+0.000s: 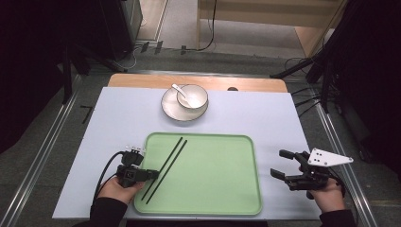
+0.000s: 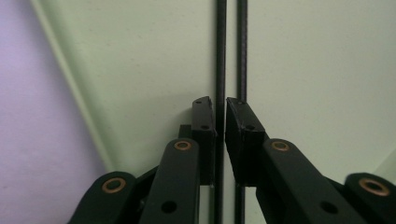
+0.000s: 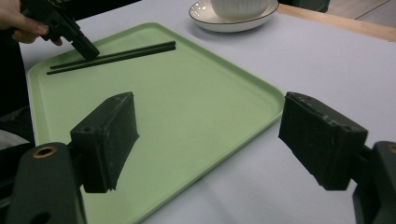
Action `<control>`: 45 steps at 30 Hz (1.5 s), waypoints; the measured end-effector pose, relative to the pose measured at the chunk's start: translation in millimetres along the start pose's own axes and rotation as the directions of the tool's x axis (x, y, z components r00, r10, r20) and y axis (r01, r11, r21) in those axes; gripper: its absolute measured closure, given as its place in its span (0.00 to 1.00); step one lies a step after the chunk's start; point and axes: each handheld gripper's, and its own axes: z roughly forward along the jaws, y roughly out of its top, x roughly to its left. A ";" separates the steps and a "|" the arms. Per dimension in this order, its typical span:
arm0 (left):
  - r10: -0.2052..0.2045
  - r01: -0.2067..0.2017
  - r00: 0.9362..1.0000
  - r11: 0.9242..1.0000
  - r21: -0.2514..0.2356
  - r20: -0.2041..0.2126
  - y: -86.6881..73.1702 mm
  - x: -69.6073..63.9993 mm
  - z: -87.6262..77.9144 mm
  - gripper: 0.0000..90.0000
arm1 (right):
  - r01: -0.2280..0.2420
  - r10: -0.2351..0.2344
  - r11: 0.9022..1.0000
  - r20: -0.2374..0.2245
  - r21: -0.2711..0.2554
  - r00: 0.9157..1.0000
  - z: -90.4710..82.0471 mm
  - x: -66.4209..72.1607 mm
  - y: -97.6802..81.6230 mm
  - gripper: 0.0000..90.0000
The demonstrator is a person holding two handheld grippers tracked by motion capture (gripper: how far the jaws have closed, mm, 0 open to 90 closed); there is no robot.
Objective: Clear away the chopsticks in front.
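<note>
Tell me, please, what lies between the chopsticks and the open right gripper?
In the high view, just bare green tray separates the chopsticks from the right gripper.

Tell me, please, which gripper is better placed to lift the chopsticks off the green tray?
Left. The left gripper is at the chopsticks, jaws nearly shut around one, while the right gripper hangs open beside the tray.

Tray (image 1: pixel 222 189) lies open right of the chopsticks (image 1: pixel 169 163).
</note>
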 end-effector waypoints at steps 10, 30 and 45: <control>0.019 -0.019 0.999 1.000 -0.005 0.046 1.9 1.0 0.3 0.80 | -0.001 0.001 1.000 0.002 0.003 1.000 0.2 0.1 -0.1 0.22; 0.254 -0.234 0.964 0.953 -0.191 0.085 28.2 10.7 -18.2 0.34 | -0.013 0.013 1.000 0.000 0.009 1.000 0.5 -2.2 -2.1 0.22; 0.375 -0.353 0.927 0.886 -0.301 0.017 26.4 47.3 -46.7 0.28 | -0.014 0.014 1.000 0.019 -0.002 1.000 -2.0 -4.2 -3.6 0.23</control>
